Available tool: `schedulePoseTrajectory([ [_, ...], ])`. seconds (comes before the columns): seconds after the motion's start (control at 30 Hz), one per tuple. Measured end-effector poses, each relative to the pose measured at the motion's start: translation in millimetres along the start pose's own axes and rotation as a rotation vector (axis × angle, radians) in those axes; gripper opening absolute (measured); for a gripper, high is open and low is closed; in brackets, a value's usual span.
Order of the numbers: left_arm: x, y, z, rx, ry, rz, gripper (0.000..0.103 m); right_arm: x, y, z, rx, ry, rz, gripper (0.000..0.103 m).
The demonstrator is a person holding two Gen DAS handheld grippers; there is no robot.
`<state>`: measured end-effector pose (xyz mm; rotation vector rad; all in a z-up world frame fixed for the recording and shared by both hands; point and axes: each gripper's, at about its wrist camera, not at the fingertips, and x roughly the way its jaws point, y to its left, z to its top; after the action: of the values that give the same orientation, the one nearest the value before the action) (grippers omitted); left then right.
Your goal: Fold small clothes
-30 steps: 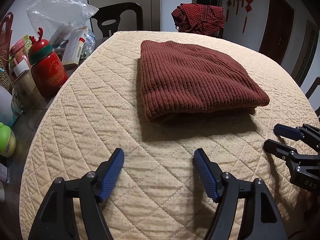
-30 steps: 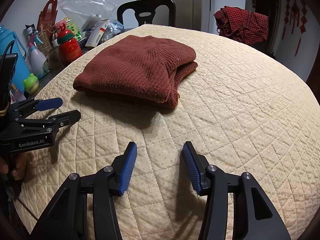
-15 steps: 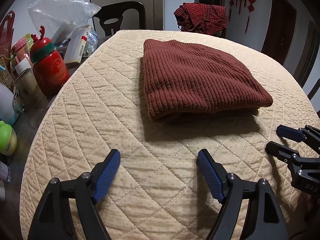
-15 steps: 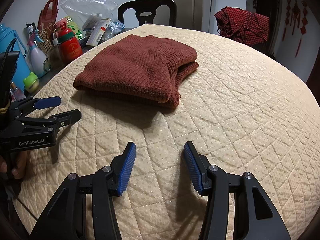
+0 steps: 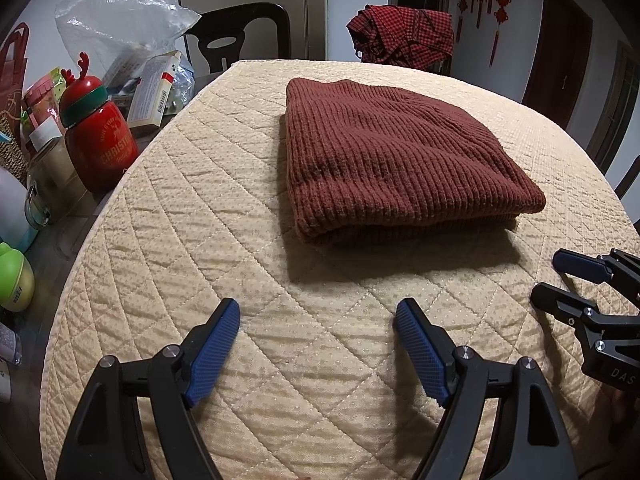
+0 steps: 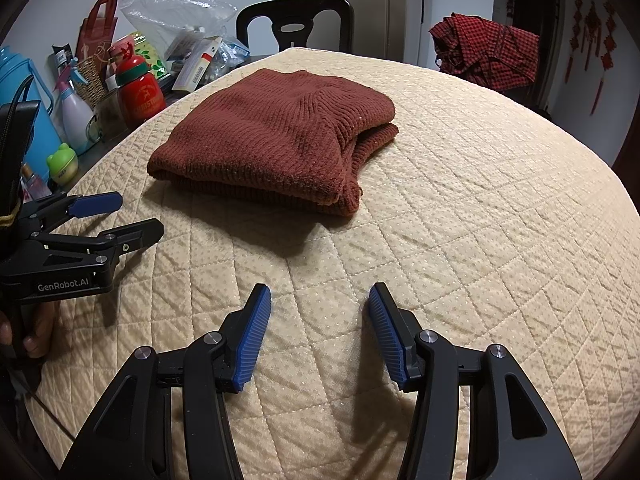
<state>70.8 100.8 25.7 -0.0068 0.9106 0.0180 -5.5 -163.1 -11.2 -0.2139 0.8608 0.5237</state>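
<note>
In the left wrist view, clutter fills the left edge: a green pot (image 5: 14, 276) at mid-left, a red bottle (image 5: 100, 136) with antlers on its cap above it, a box (image 5: 154, 94) leaning just right of the bottle, and a clear bag (image 5: 116, 28) at upper left. A dark chair (image 5: 240, 36) stands at top centre behind the table. The quilt (image 5: 200, 220) covers the table across the frame. The sweater (image 5: 392, 160), rust-brown and ribbed, lies folded on the quilt at centre, slightly toward the right. A red check cloth (image 5: 404, 36) hangs at upper right of centre. At bottom centre the left gripper (image 5: 318, 322) hangs over bare quilt, jaws wide apart with nothing between them, well short of the sweater. At the right edge the right gripper (image 5: 560, 280) shows from the side, also parted and empty.

In the right wrist view, the left gripper (image 6: 132, 216) sits at mid-left, a hand (image 6: 36, 328) below it. The sweater (image 6: 276, 136) lies upper centre. The right gripper (image 6: 320, 304) at bottom centre is parted, gripping nothing, above the quilt (image 6: 480, 220).
</note>
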Motion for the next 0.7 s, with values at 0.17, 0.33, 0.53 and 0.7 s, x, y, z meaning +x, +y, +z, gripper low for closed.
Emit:
schedulePoseTrajectory([
  [0.17, 0.1, 0.5, 0.0, 0.0, 0.0, -0.001, 0.083, 0.2, 0.3, 0.0, 0.0, 0.0, 0.0, 0.052],
  [0.33, 0.1, -0.1, 0.1, 0.0, 0.0, -0.001, 0.083, 0.4, 0.6, -0.1, 0.0, 0.0, 0.0, 0.053],
  [0.53, 0.0, -0.2, 0.2, -0.001, 0.001, -0.001, 0.083, 0.4, 0.8, -0.1, 0.0, 0.0, 0.0, 0.053],
  [0.7, 0.0, -0.2, 0.1, 0.0, 0.0, 0.0, 0.083, 0.4, 0.7, 0.0, 0.0, 0.0, -0.001, 0.053],
])
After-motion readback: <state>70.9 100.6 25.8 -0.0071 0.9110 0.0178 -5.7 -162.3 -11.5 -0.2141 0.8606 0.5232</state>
